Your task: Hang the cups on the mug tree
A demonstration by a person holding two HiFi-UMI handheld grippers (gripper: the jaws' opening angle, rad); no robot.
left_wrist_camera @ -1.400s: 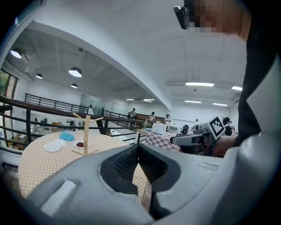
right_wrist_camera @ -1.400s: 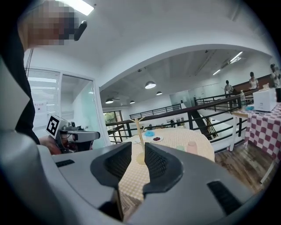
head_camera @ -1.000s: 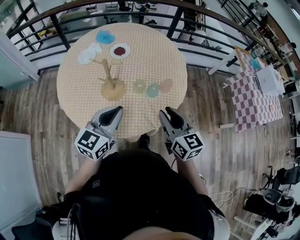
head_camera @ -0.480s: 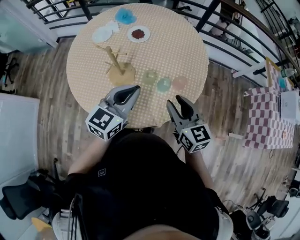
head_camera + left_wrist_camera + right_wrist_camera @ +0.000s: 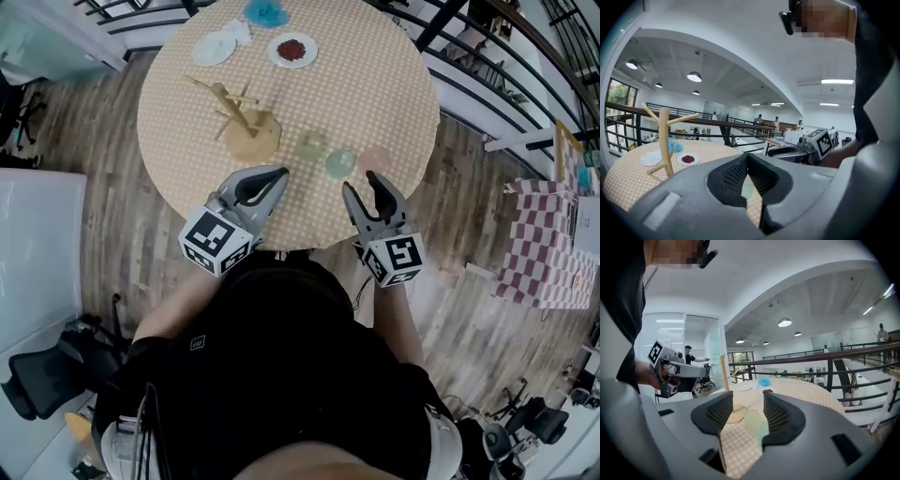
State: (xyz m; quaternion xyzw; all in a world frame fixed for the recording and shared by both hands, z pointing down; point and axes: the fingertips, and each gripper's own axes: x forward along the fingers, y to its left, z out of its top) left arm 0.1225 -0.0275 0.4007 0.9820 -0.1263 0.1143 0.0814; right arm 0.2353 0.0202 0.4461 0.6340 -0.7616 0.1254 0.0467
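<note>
left gripper (image 5: 278,175) clenched, empty. right gripper (image 5: 368,184) jaws have just been opening, nothing between them yet. cups (image 5: 339,164) sit in a row right of mug tree (image 5: 234,111) — risk: they're crowded, an open jaw clips a neighbour.

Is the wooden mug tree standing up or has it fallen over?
Standing up. The mug tree has its trunk straight above its base.

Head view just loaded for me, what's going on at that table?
A person stands at the near edge of the round table with a gripper in each hand. The left gripper is shut and empty. On the right gripper the jaws have just been opening, nothing between them, aimed at the row of green cup, blue cup and pink cup. The mug tree beside them has bare pegs; no cup hangs yet.
</note>
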